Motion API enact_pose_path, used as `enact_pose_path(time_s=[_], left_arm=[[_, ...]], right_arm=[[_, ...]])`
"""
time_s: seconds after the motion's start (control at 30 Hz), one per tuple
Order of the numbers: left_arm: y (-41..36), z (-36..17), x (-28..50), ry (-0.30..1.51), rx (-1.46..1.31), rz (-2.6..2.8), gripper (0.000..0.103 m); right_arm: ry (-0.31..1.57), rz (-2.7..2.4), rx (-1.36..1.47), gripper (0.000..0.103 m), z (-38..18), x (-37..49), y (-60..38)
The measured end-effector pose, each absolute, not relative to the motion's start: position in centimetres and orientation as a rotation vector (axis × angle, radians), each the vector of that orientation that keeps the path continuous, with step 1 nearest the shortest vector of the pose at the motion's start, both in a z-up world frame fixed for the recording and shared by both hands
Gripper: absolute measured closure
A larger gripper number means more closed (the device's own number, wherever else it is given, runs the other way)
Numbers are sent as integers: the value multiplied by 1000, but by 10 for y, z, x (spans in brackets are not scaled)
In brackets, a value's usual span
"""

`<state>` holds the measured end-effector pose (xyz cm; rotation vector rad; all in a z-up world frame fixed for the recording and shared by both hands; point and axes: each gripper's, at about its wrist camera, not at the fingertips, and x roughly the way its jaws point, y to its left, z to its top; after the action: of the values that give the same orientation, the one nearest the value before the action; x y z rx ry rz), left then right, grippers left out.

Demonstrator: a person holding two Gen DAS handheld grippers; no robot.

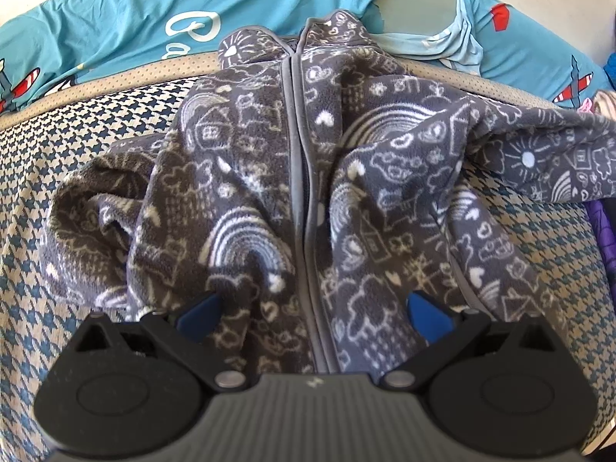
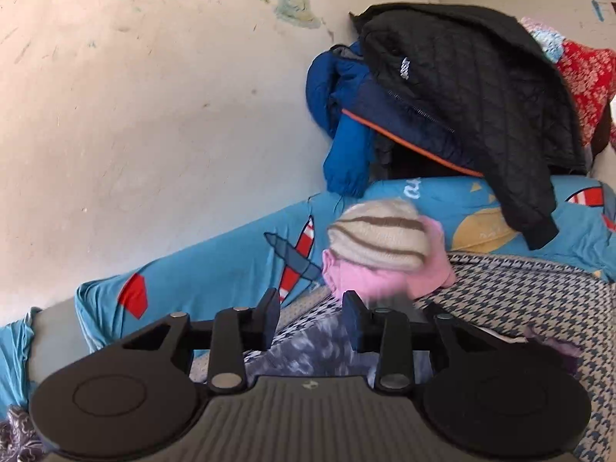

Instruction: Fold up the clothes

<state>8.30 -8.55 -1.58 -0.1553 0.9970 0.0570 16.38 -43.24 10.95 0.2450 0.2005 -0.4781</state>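
Left wrist view: The left tool (image 1: 313,308) points steeply down at a grey fleece jacket (image 1: 308,177) with white doodle print. The jaws stand wide apart, and the blue fingertips (image 1: 200,315) rest against the fleece on either side of the zip without pinching it. The jacket lies front up, crumpled, on a houndstooth cover (image 1: 77,146). One sleeve (image 1: 546,161) stretches to the right. A teal printed sheet (image 1: 115,11) lies behind the collar.

Right wrist view: The right tool (image 2: 312,319) points nearly level. Its jaws are partly apart and nothing is between them. Blurred grey fleece (image 2: 308,350) shows below the fingers. Ahead lie a striped knit hat (image 2: 379,236) on a pink garment (image 2: 365,277), and a black quilted jacket (image 2: 473,92) over a blue jacket (image 2: 346,115).
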Motion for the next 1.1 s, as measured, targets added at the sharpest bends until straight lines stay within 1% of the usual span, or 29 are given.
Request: enact_pose_path(time_s=[0.23, 0.37, 0.6, 0.9, 1.1], left_arm=[[-86, -16, 82, 998, -133, 58, 0], [-87, -18, 83, 1000, -112, 56, 0], [-88, -19, 84, 1003, -103, 52, 0], [-88, -19, 84, 1008, -110, 46, 0], [-88, -20, 84, 1009, -113, 39, 0]], right_arm=[[181, -392, 258, 65, 114, 156, -432], [292, -178, 289, 61, 104, 170, -417], [525, 61, 468, 61, 73, 199, -396], [654, 76, 608, 61, 43, 220, -381], [668, 30, 629, 61, 34, 228, -370]])
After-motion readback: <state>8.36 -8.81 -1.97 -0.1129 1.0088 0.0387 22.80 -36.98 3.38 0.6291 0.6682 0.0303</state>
